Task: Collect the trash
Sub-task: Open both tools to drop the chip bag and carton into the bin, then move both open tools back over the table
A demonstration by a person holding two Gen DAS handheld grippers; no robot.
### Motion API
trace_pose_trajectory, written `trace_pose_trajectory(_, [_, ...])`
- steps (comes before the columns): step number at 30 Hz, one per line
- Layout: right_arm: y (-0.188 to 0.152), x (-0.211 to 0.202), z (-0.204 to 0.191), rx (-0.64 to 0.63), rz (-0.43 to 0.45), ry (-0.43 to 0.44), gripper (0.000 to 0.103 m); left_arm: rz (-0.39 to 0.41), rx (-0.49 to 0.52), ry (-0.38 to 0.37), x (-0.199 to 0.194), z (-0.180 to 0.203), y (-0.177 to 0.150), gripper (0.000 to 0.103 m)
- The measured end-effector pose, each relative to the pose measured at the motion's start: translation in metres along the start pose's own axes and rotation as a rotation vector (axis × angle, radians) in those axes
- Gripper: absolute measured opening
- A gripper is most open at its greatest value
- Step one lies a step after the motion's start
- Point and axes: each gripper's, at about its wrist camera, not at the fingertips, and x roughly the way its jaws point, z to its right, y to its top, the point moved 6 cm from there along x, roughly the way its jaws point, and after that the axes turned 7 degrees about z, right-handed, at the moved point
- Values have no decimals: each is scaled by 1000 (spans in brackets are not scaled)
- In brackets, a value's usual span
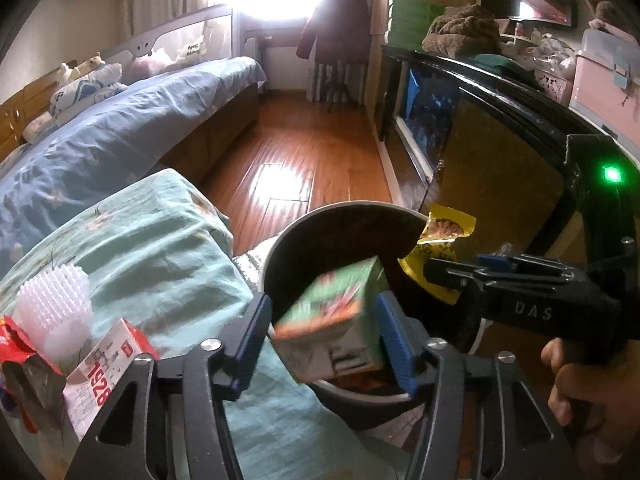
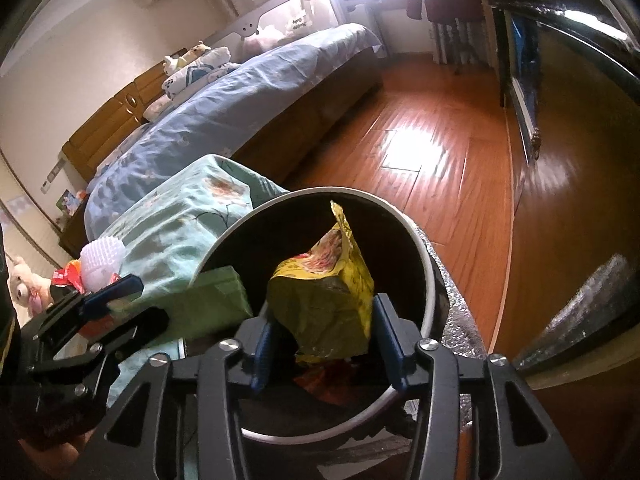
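Observation:
A round dark trash bin with a pale rim (image 1: 344, 208) (image 2: 430, 280) stands on the floor beside a teal-covered surface. My left gripper (image 1: 324, 344) is over the bin; a green carton (image 1: 336, 320) sits blurred between its blue pads, touching only the right pad, so it looks loose. The carton also shows in the right wrist view (image 2: 212, 304). My right gripper (image 2: 326, 344) is over the bin with a crumpled yellow snack bag (image 2: 328, 300) between its pads. The bag shows in the left wrist view (image 1: 436, 248), held by the right gripper (image 1: 440, 276).
On the teal cloth (image 1: 152, 248) lie a white bristly brush (image 1: 56, 308), a red-and-white box marked 1928 (image 1: 100, 380) and a red wrapper (image 1: 16, 344). A blue bed (image 1: 120, 128) is at left, wooden floor (image 1: 300, 152) ahead, a dark cabinet (image 1: 500, 160) at right.

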Motion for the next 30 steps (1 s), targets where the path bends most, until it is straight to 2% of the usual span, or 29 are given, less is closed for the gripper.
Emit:
trace_pose_trajectory(1, [0, -1, 1, 8, 3, 2, 63, 2, -3, 3, -2, -1, 0, 64])
trace_pose_trajectory(3, [0, -5, 0, 15, 16, 9, 70, 9, -13, 9, -8, -3, -2, 69])
trace_pose_trajectory(8, [-1, -14, -7, 24, 35, 25, 74, 22, -57, 5, -28, -11, -10, 69])
trace_pose_trajectory(10, [-3, -18, -12, 27, 44, 35, 79, 34, -75, 9, -41, -17, -17, 70])
trace_pose_trajectory(22, [-28, -29, -75, -1, 43, 141, 85, 62, -223, 95, -112, -72, -70, 71])
trace_pose_trajectory(30, [-51, -27, -127, -65, 6, 212, 86, 66, -295, 166, -148, -97, -98, 71])
